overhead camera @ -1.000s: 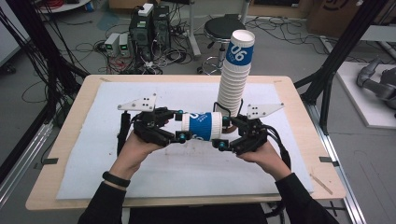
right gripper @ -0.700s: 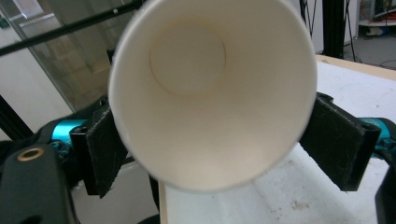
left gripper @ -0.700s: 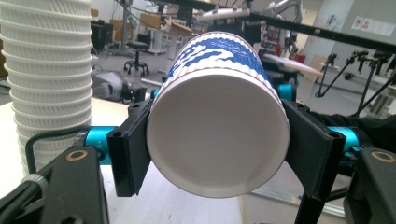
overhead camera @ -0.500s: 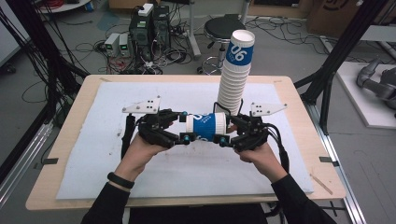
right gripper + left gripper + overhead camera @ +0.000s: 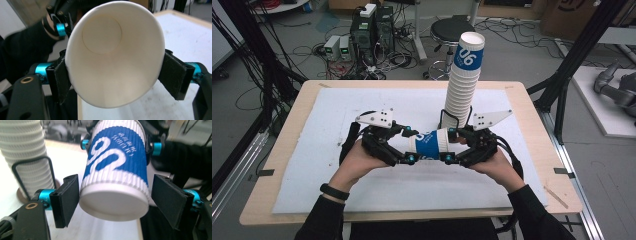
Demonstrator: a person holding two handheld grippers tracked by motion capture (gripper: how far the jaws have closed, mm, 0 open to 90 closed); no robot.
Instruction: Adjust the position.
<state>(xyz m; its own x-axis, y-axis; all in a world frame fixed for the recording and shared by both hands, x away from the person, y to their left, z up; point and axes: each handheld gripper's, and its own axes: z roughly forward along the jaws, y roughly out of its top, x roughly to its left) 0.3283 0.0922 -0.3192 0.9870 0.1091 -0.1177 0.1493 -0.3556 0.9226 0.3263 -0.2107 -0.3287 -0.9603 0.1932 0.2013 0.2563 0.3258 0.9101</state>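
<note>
A white paper cup with a blue band point(image 5: 432, 144) lies level in the air between my two grippers, above the white mat. My right gripper point(image 5: 451, 146) has just been closing, and its pads point(image 5: 61, 77) press on the cup's open rim point(image 5: 112, 57), squeezing it oval. My left gripper point(image 5: 409, 145) has just been opening. Its jaws stand on either side of the cup's base point(image 5: 113, 202) with a small gap at each pad point(image 5: 170, 197). A tall stack of white cups point(image 5: 464, 80), its top cup blue-banded, stands just behind in a black wire holder point(image 5: 451, 120).
The white mat point(image 5: 337, 115) covers most of the wooden table point(image 5: 287, 125). Beyond the far edge are a stool point(image 5: 452, 30), computer boxes point(image 5: 369, 25) and cables on the floor. Black frame posts point(image 5: 572, 60) stand at the right side.
The right gripper's jaws have closed onto the cup's rim. The left gripper's jaws have come apart from the cup's base. Both hands stay nearly in place.
</note>
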